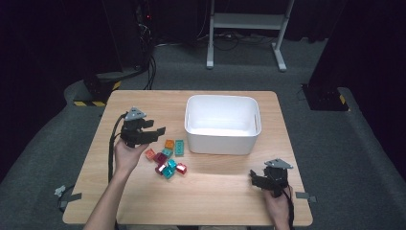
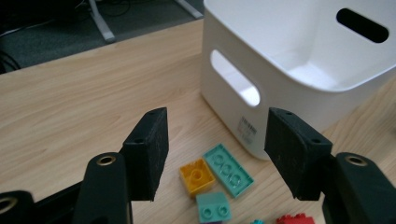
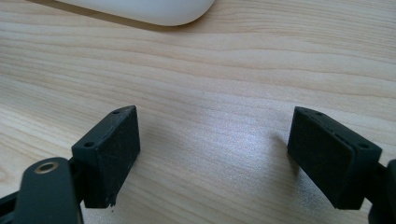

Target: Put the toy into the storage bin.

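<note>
Left gripper: jaws apart, nothing between them; hovers over the bricks beside the tub.
Right gripper: jaws wide apart, empty, low over bare wood.
Table: pale wood grain.
White tub: stands on the table, slot handles; small printed label low on its wall, writing too small to read.
Bricks: teal plate, orange brick, small teal brick; lie clustered beside the tub.

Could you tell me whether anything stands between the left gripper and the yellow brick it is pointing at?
Nothing visible does. The left gripper is open with nothing between its jaws, above the yellow brick; the long teal brick lies beside it, against its right edge.
</note>
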